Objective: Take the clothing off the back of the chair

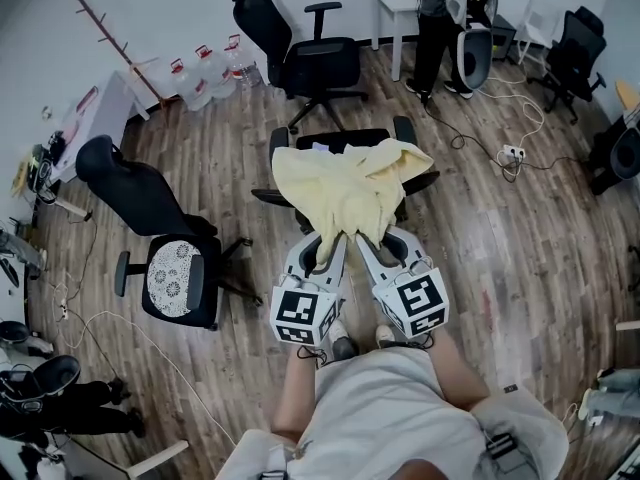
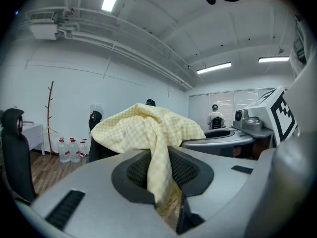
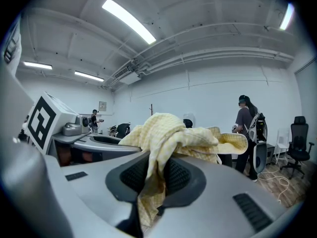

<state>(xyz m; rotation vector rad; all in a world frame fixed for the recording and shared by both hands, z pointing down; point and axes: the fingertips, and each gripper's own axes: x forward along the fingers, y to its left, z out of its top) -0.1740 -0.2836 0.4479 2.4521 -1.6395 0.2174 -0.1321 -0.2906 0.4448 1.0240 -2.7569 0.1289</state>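
Left gripper (image 1: 324, 245) and right gripper (image 1: 366, 240) each pinch the yellow checked garment (image 1: 340, 183), draped over the black office chair (image 1: 350, 137) back.

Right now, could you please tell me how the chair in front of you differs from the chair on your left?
The front chair has a yellow garment draped over its back, while the left chair has a bare back. The left chair carries a white patterned cushion on its seat, whereas the front chair's seat is plain black. Both are black office chairs with armrests.
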